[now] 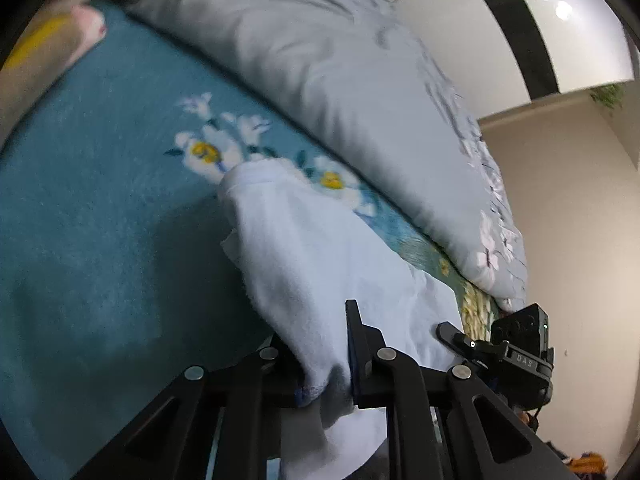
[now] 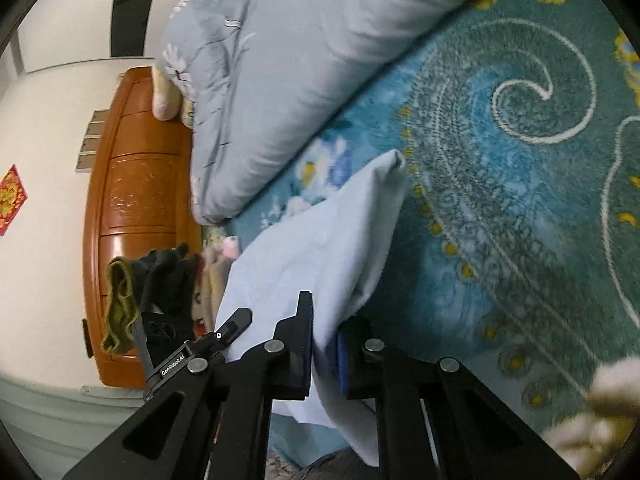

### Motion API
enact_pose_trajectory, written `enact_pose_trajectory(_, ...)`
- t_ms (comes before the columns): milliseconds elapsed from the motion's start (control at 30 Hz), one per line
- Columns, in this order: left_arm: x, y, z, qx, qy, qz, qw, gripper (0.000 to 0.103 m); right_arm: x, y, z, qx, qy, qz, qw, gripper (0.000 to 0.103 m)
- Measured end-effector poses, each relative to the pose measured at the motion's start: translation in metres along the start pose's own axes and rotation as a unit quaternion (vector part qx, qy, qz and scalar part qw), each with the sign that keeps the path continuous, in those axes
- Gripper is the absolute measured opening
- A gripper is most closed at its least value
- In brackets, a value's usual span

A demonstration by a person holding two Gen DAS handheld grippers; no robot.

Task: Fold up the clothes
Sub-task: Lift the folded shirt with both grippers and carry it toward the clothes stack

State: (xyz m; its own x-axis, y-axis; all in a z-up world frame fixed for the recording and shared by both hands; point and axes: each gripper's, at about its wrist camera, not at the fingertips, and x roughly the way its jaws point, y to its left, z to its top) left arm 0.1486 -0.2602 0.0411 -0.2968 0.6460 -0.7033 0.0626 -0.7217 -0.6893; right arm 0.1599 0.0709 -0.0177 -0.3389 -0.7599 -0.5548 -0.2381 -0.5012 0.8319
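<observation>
A pale blue-white garment (image 1: 320, 248) stretches out over a teal flowered bedspread (image 1: 100, 208). My left gripper (image 1: 320, 360) is shut on one edge of the garment, which hangs down between its fingers. In the right wrist view the same garment (image 2: 320, 240) runs forward from my right gripper (image 2: 324, 344), which is shut on another edge. The cloth is lifted off the bedspread (image 2: 520, 200) near both grippers. The right gripper's body (image 1: 520, 352) shows at the garment's right edge in the left wrist view, and the left gripper's body (image 2: 192, 352) shows in the right wrist view.
A rolled grey flowered duvet (image 1: 360, 92) lies along the far side of the bed, also in the right wrist view (image 2: 280, 60). A wooden headboard (image 2: 132, 200) stands at the left, with dark and olive clothes (image 2: 152, 284) piled near it. A cream fuzzy item (image 2: 600, 412) lies lower right.
</observation>
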Motion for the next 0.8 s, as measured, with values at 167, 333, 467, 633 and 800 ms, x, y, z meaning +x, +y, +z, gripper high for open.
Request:
enact_pose_trajectory(167,-0.032,-0.027,-0.012,0.024,-0.015,-0.027,0.9992,0.016,-0.035,0.023,-0.019,-0.021,-0.019,0.019,0.999,0.01)
enact_pose_trajectory(333,-0.066,-0.051,-0.013,0.045,-0.045,-0.057,0.9963,0.017,-0.073,0.061,-0.035,-0.074,-0.037,0.029,0.996,0.01)
enact_pose_trajectory(467,-0.113,-0.064,-0.012,0.056,-0.085,-0.092,0.9906,0.017,-0.093,0.106,-0.044,-0.122,-0.042,0.031,0.991,0.01)
enact_pose_trajectory(633,-0.194,-0.069,-0.002,0.084,-0.142,-0.104,0.9807,0.017,-0.103,0.187,-0.058,-0.199,-0.042,0.075,0.976,0.01)
enact_pose_trajectory(800,-0.29,-0.063,0.014,0.109,-0.223,-0.096,0.964,0.017,-0.084,0.283,-0.068,-0.275,-0.017,0.119,0.954,0.01)
